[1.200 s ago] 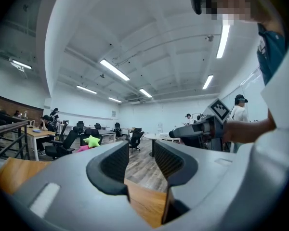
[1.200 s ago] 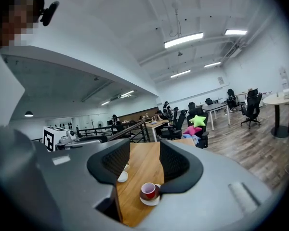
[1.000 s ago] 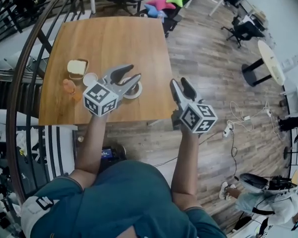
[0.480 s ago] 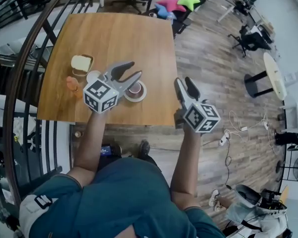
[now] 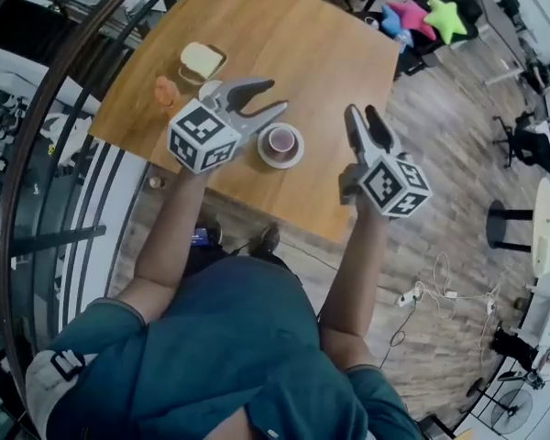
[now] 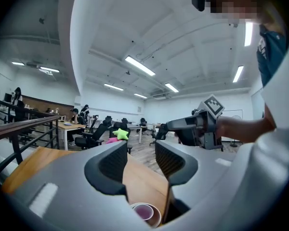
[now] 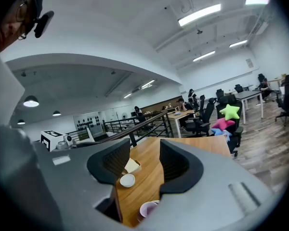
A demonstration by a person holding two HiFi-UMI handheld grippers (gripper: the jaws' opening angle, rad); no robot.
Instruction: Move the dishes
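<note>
Left gripper [image 5: 277, 95]: carried on an outstretched left forearm [image 5: 170, 236], held level above the desk [image 5: 302, 44] close to its near edge, marker cube [image 5: 202, 136] turned up toward the head view; jaws a narrow gap apart, just eased slightly wider, with nothing between them. Right gripper [image 5: 361, 114]: on the right forearm [image 5: 353, 264], tipped slightly downward, over the near edge toward the desk's right side; jaws likewise a narrow gap apart and empty, the dishes seen through the gap lying well beyond them. Pink cup [image 5: 281, 139]: upright on a white saucer [image 5: 296, 153], set near the middle of the near edge, just beside the left gripper's jaws and between the two grippers, touched by neither. Small white bowl [image 7: 127, 180]: toward the desk's left side, beside a shallow brown dish [image 5: 202, 60] that holds a pale slab. Orange item [image 5: 166, 90]: near the left edge, just nearer than that dish, too small to name. Changes against a second ago: both grippers have travelled forward; the right one, then off the desk's near right corner over the floor, is now above the desk top; the cup and saucer, then partly covered by the left jaws, now show whole; the dishes lie as before.
</note>
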